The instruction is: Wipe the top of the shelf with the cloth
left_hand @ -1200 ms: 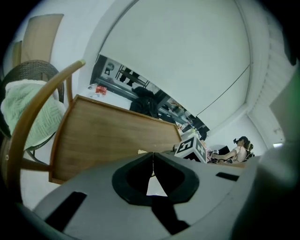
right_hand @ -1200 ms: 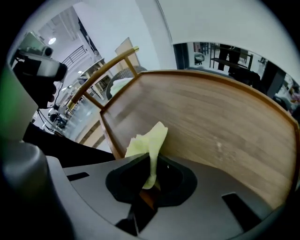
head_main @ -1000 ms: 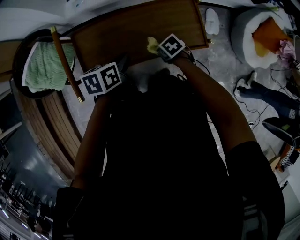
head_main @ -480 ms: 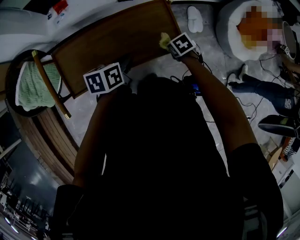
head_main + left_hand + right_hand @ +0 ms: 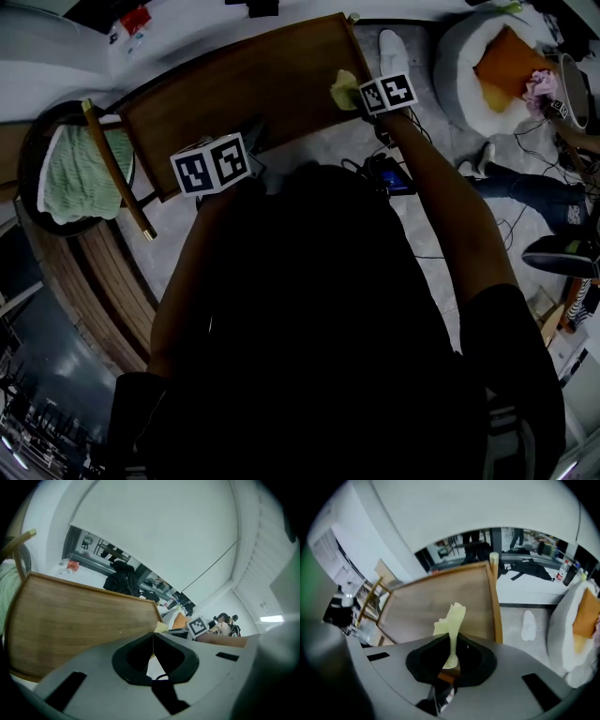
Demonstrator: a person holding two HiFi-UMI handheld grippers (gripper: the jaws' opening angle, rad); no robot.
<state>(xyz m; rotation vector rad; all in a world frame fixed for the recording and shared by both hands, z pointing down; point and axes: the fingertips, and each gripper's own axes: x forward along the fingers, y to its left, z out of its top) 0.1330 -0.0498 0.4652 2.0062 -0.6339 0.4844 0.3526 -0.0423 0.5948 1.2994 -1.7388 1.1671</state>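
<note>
Head view: the person stands over a wooden shelf point(image 5: 248, 84), whose top shows as a long brown board. The right gripper point(image 5: 361, 94) is at the board's right-hand end, with the pale yellow cloth point(image 5: 343, 89) bunched at its tip over the near corner. The left gripper point(image 5: 246, 150) hovers at the near edge of the board, towards its middle. A green towel point(image 5: 80, 169) lies off the shelf's left end.

Left gripper view: these tongs are pressed together with nothing between them. They point across the shelf top, and the cloth peeps out beyond them at the board's far corner.

Right gripper view: the tongs are pinching the cloth, which stands up from them as a crumpled tuft. The board stretches away behind it. Whether the cloth touches the wood here cannot be told.

The step in hand looks like a wiping stroke at its right-hand limit. The next move probably calls for pressing the cloth flat on the wood and drawing it back leftwards along the board, keeping it inside the raised edge strip.

No writing can be read. Only the square markers on the gripper cubes are plain, and a red-labelled item point(image 5: 136, 19) beyond the shelf is too small to make out.
</note>
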